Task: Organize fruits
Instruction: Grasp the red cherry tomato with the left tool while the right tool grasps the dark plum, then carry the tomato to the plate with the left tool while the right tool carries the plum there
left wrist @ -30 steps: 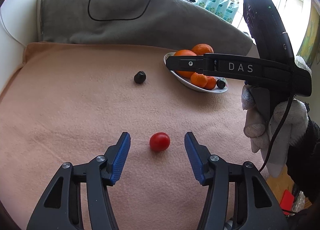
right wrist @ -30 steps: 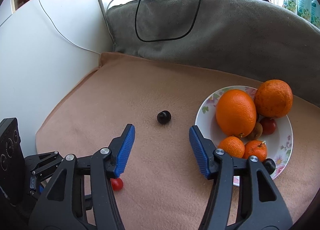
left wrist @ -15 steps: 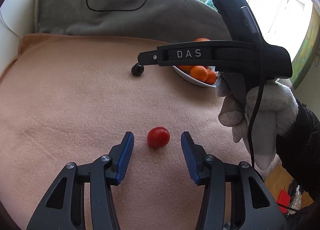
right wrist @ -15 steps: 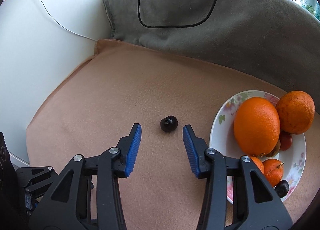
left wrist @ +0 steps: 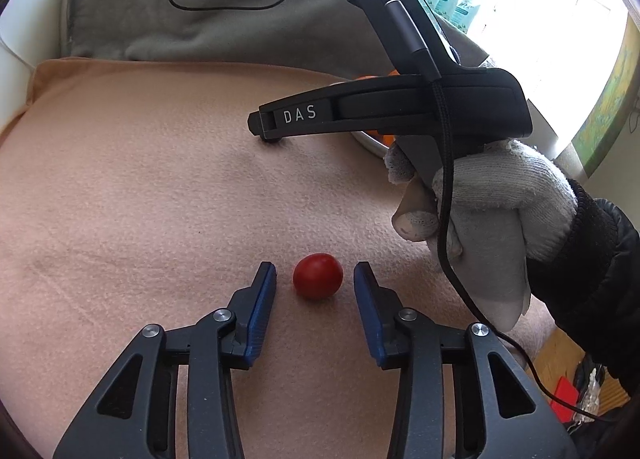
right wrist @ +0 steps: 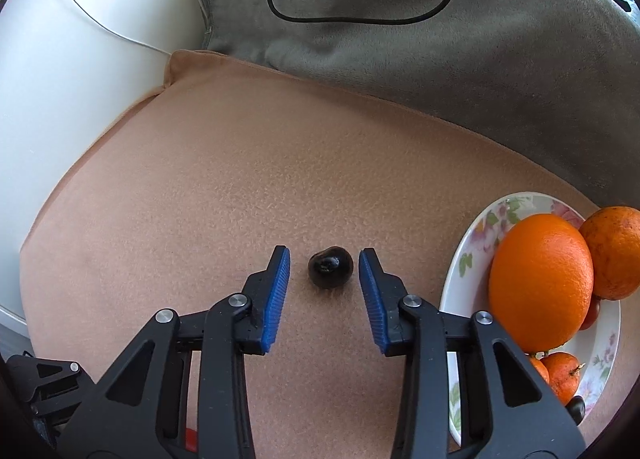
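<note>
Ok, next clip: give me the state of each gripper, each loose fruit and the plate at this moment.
left gripper: open, fingers either side of the red fruit, not touching.
right gripper: open, straddling the dark fruit, small gaps.
red fruit: loose on the blanket.
dark fruit: loose on the blanket, ungripped.
plate: upright, loaded with oranges and smaller fruit.

I am wearing a white knitted glove on my right hand [left wrist: 492,195], fraying and greying at the fingertips, with a black ribbed cuff and a dark padded sleeve showing behind it. My left gripper [left wrist: 315,291] and right gripper [right wrist: 325,285] are showing black plastic linkage arms with silver screw heads and ribbed blue pads [right wrist: 276,299]. White letters are reading "DAS" on the right gripper's black body, a braided black cable is hanging from it, and a small green light is glowing.
</note>
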The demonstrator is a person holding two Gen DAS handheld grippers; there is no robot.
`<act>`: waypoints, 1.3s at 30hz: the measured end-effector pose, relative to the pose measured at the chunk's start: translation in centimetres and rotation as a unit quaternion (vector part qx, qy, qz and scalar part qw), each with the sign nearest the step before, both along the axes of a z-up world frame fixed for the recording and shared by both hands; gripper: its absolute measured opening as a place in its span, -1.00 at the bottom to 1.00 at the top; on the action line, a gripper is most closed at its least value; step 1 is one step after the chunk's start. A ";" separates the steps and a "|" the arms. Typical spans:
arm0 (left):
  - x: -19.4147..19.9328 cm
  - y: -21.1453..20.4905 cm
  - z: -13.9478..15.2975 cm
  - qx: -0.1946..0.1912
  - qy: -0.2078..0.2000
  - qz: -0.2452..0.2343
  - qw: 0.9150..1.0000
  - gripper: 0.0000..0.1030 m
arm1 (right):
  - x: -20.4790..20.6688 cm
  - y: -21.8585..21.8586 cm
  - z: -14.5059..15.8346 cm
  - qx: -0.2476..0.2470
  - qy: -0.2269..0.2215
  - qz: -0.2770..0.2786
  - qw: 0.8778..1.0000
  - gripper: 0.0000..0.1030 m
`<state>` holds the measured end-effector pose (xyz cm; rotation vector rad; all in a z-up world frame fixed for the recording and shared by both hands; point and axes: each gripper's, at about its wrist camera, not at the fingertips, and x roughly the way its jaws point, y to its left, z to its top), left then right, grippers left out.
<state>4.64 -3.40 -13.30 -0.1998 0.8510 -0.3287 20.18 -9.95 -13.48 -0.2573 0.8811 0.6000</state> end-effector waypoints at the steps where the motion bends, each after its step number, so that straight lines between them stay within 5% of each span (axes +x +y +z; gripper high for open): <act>1: 0.0 -0.1 0.0 0.000 0.000 -0.001 1.000 -0.26 | 0.1 0.0 -0.1 -0.001 0.002 0.001 1.000 -0.34; 19: -0.3 0.2 0.0 -0.009 0.003 0.003 1.000 -0.54 | 0.5 0.2 -0.7 -0.003 0.006 -0.007 1.000 -0.51; 39: -1.1 0.5 2.2 -0.009 -0.021 0.010 1.000 -0.55 | -4.0 -5.8 4.9 0.077 -0.036 -0.020 0.996 -0.51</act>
